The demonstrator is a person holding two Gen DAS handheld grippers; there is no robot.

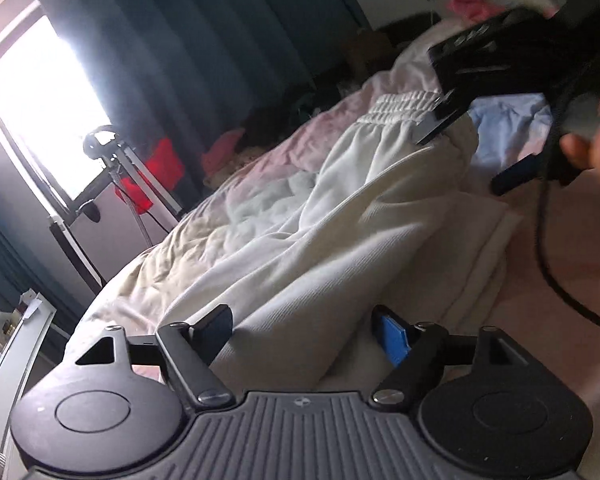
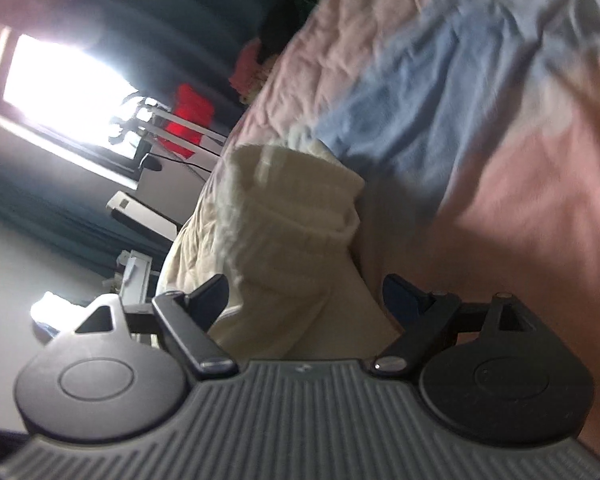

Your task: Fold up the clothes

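The bed (image 1: 260,160) fills most of the room from where I stand, its rumpled cover pale pink with cream patches, and a pair of white trousers (image 1: 300,240) lies spread across it, the gathered waistband up at about one o'clock in the left view. The left gripper (image 1: 302,334) sits low at six o'clock with its jaws spread wide apart, white cloth lying between them but not pinched. The right gripper (image 1: 436,120) reaches in from two o'clock and touches the waistband; seen from its own camera, the right gripper's jaws are also wide open, with bunched cream-white cloth rising between them. A light blue garment (image 2: 420,108) lies on the cover at one o'clock of that view. At ten o'clock a bright window (image 1: 48,108) glares between dark teal curtains (image 1: 180,40), with something red (image 1: 160,172) beside a metal stand (image 1: 140,176) near the bed's edge.
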